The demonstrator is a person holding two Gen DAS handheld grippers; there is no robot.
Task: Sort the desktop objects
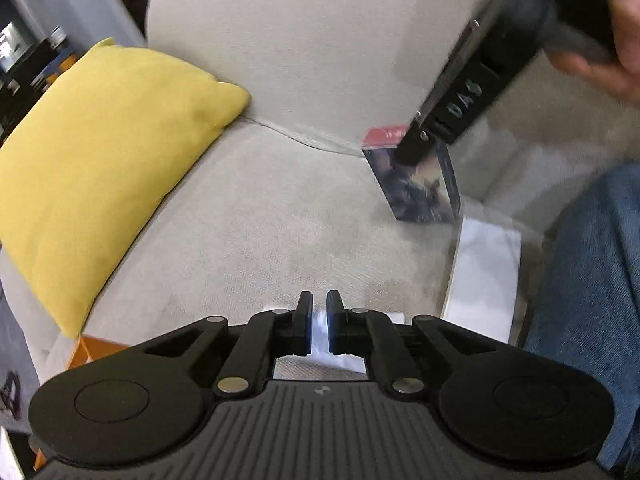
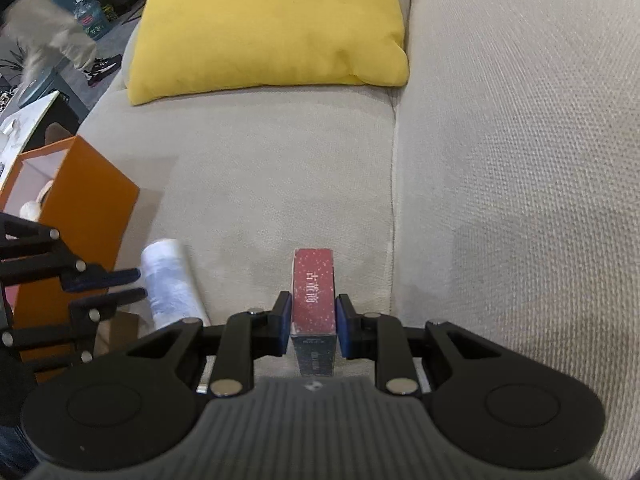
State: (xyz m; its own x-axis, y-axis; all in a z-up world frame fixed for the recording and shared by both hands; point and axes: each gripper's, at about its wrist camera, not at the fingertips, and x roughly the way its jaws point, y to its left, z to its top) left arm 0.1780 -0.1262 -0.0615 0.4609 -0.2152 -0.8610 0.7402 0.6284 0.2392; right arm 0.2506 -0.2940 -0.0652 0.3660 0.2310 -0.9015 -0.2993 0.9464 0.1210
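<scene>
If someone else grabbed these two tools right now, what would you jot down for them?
Right hand-held gripper: shut on the red-topped box, held upright just above the beige sofa seat.
Left hand-held gripper: nearly closed around something white; grip unclear. It is near the white roll.
Orange box stands open at the sofa's edge, something pale inside.
Done: box grasped.
Left: place the box, then probably handle the roll.

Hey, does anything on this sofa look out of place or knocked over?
Nothing looks spilled or damaged. The right gripper holds a red-topped box upright above the beige sofa seat. A white wrapped roll lies on its side by the orange box, near the left gripper.
</scene>
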